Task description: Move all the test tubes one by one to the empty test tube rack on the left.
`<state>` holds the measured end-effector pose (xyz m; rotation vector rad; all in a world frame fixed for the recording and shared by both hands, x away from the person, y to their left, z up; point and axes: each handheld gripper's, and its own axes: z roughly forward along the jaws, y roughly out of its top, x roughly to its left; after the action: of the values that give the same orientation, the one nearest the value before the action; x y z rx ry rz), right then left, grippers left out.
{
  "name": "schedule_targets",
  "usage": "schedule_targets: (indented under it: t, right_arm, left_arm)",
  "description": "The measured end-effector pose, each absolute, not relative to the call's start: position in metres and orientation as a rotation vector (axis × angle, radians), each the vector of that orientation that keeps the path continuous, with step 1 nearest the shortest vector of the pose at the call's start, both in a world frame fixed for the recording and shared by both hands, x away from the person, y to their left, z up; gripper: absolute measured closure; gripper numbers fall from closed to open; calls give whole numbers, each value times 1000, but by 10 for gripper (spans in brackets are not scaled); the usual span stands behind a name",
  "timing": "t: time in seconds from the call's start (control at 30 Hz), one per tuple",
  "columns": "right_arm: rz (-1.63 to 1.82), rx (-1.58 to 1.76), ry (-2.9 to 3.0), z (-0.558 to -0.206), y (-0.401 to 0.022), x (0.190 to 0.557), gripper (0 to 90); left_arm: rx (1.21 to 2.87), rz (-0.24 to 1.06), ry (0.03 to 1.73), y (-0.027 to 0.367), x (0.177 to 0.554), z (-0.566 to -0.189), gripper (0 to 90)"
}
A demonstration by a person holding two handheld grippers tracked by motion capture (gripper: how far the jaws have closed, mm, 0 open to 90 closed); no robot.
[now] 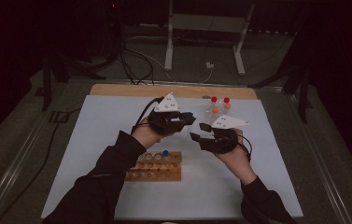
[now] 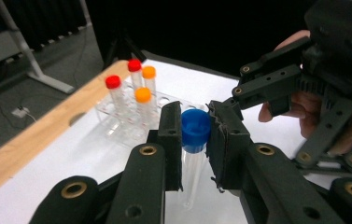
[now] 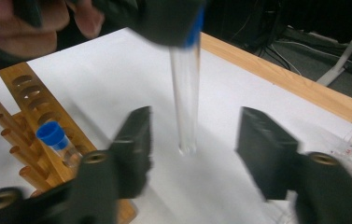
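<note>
My left gripper (image 2: 194, 140) is shut on the blue cap (image 2: 195, 130) of a clear tube (image 2: 190, 177) that hangs down from its jaws above the white mat. In the high view the left gripper (image 1: 188, 119) and right gripper (image 1: 199, 132) meet tip to tip over the middle of the table. The right gripper (image 3: 192, 140) is open, its jaws standing either side of the tube's lower end (image 3: 186, 107) without touching it. From the left gripper view the right gripper (image 2: 257, 88) shows just behind the cap.
A wooden rack (image 1: 157, 169) lies near the front with one blue-capped tube (image 1: 165, 153) in it, also seen as the rack (image 3: 26, 91) at the right gripper view's left. A clear rack of red- and orange-capped tubes (image 1: 219, 107) stands at the back right. A white mat (image 1: 94, 140) covers the table.
</note>
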<state>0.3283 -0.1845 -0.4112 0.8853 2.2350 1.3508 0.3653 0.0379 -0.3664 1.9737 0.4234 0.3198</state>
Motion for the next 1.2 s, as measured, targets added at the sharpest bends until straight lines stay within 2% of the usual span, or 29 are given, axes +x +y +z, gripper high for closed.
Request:
schedule_targets:
  t: [0.1, 0.2, 0.4, 0.7, 1.2]
  right_arm:
    - [1358, 898, 2200, -408, -187, 328, 277]
    - [1347, 913, 2177, -406, -190, 329, 175]
    - [1349, 962, 2147, -405, -195, 332, 17]
    - [1391, 950, 2161, -402, -200, 331, 0]
    - [1388, 974, 2168, -405, -203, 334, 0]
  left_arm:
    - [1955, 338, 432, 47, 365, -360, 772]
    - [1948, 350, 439, 55, 364, -355, 772]
    - [1944, 385, 443, 74, 354, -342, 772]
    - [1953, 412, 454, 100, 337, -334, 772]
    - [1973, 389, 495, 132, 312, -348, 772]
